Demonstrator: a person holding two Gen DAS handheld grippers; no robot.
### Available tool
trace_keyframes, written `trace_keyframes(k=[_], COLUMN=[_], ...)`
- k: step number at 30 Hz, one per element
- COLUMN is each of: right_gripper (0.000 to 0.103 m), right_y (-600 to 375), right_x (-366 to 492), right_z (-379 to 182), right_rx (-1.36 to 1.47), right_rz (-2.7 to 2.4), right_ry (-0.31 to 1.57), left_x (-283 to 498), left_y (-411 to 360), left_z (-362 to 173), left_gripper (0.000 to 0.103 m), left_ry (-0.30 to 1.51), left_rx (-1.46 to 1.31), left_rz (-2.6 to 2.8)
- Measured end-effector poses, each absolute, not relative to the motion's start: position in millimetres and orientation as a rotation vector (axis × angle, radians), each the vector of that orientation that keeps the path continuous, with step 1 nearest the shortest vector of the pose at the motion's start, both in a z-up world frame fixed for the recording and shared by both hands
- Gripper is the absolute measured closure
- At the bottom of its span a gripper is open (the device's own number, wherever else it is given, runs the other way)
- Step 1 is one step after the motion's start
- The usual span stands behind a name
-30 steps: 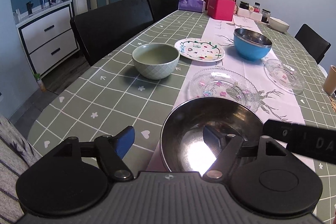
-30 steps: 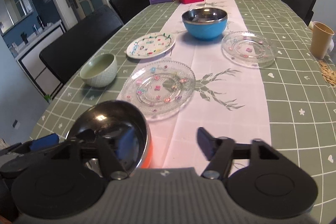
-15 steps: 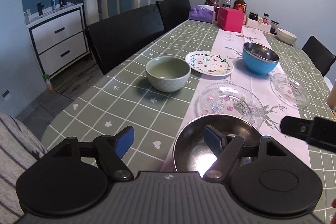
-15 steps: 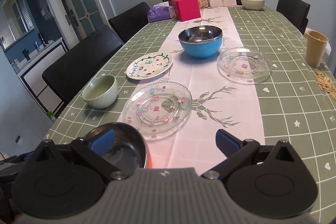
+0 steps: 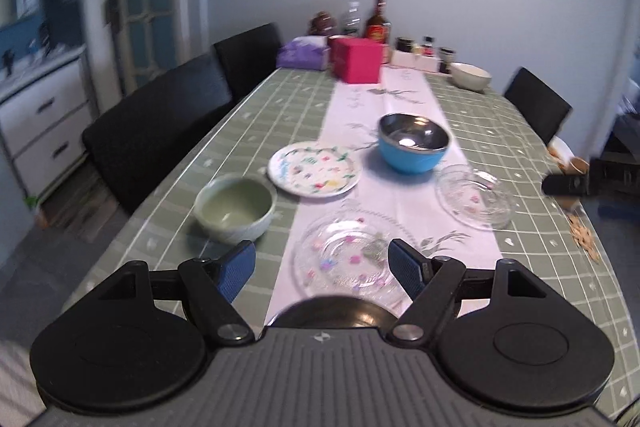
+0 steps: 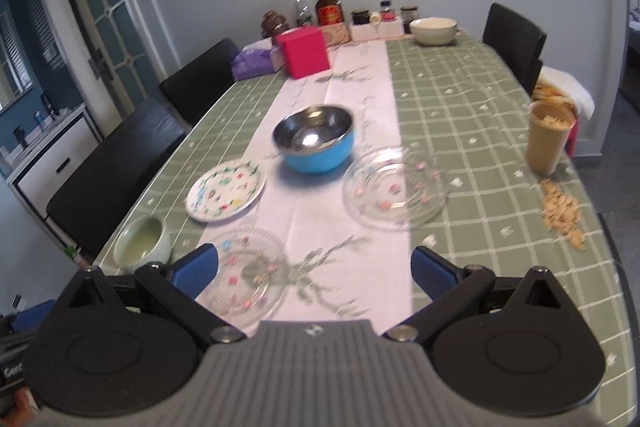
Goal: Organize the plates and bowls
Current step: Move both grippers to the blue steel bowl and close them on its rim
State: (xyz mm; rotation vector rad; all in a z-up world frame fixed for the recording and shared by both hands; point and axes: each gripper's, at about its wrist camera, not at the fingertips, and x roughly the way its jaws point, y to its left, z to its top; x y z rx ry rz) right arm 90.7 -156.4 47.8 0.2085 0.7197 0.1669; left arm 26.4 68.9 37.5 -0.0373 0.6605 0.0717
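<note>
While both grippers hang above the near end, the bench (image 6: pixel 472 99) fills each view, under a green checked cloth with a white runner (image 6: pixel 344 131) down its middle. Black chairs (image 5: pixel 152 123) line its left side.

Left gripper (image 5: pixel 322 265): jaws spread wide, nothing between the pads. Right gripper (image 6: pixel 314 269): jaws spread fully, nothing held.

Dark metal bowl (image 5: pixel 332 313): on the near end of the runner, just below the left gripper, mostly hidden by its body.

Near glass plate (image 5: pixel 344 255): on the runner, just beyond the dark bowl. Whether the two touch I cannot tell.

Far glass plate (image 6: pixel 394 189): straddles the runner's right edge, just beside the blue bowl.

Blue bowl (image 6: pixel 314 139): steel-lined, upright, on the runner beyond both glass plates.

Painted plate (image 6: pixel 226 189): on the runner's left edge, between the blue bowl and the green bowl.

Green bowl (image 6: pixel 142 245): upright on the cloth, left of the near glass plate, apart from it.

White bowl (image 6: pixel 434 29): at the far end, beside jars and bottles.

Red box (image 6: pixel 304 51): far end of the runner.

Tan cup (image 6: pixel 550 137): right edge, with scattered shells near it.
</note>
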Motion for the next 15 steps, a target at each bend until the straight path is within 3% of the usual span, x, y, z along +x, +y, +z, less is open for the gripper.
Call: trace_keyframes(k=[11,15], right_gripper=[0.003,0.003], right_y=[-178,-172], right_x=[170,205], right_z=[67,54], right_rx=[0.219,0.238], right_rz=[0.09,0.091], right_ry=[0.68,0.721], left_x=[125,165], left_y=[37,45], left_z=[45,50], left_gripper=[0.014,0.014], left_ry=[0.671,0.663], left_rx=[0.165,0.087], left_rz=[-0.096,-0.134])
